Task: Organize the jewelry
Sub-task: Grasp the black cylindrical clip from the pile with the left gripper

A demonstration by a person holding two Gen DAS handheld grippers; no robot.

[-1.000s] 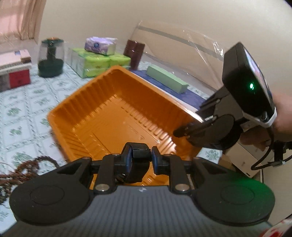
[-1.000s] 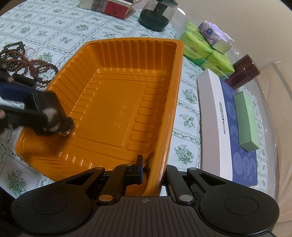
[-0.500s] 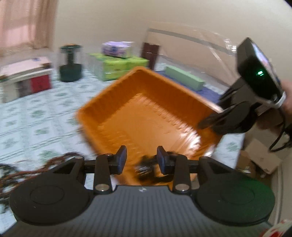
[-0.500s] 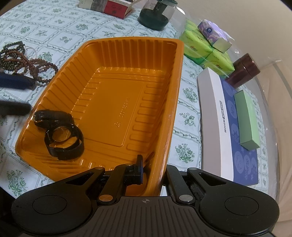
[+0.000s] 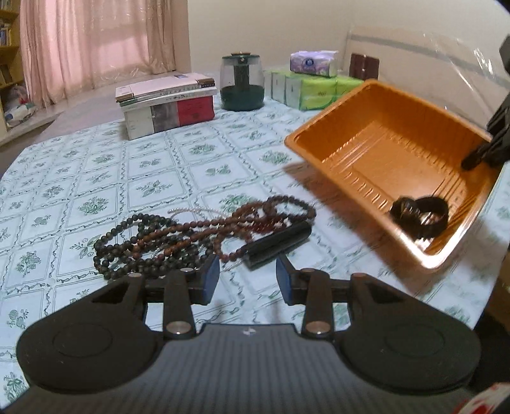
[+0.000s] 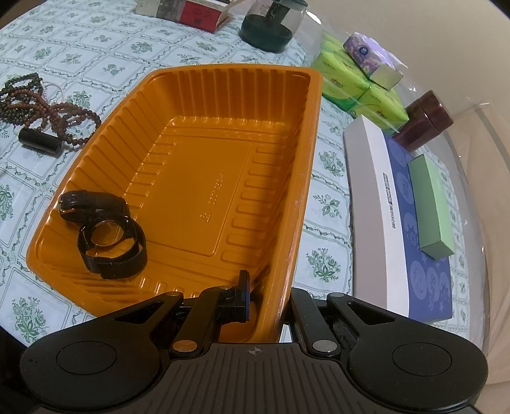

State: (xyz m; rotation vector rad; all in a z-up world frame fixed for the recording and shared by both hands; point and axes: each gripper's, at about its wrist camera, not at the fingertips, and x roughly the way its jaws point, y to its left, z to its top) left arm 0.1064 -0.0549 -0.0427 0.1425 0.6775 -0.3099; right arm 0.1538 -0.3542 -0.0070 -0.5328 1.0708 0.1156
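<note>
Left wrist view: left tool jaws apart, just been widening, nothing between, above beaded necklaces on bench. Right tool clamped on orange tray rim; black watch lies inside tray's corner.

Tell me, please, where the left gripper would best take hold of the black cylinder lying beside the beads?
Probably the black cylinder at mid-length, from above, left gripper jaws straddling its round sides. It lies flat on the tablecloth; beaded necklaces crowd its far side.

Pink-curtained window, plain cream wall
</note>
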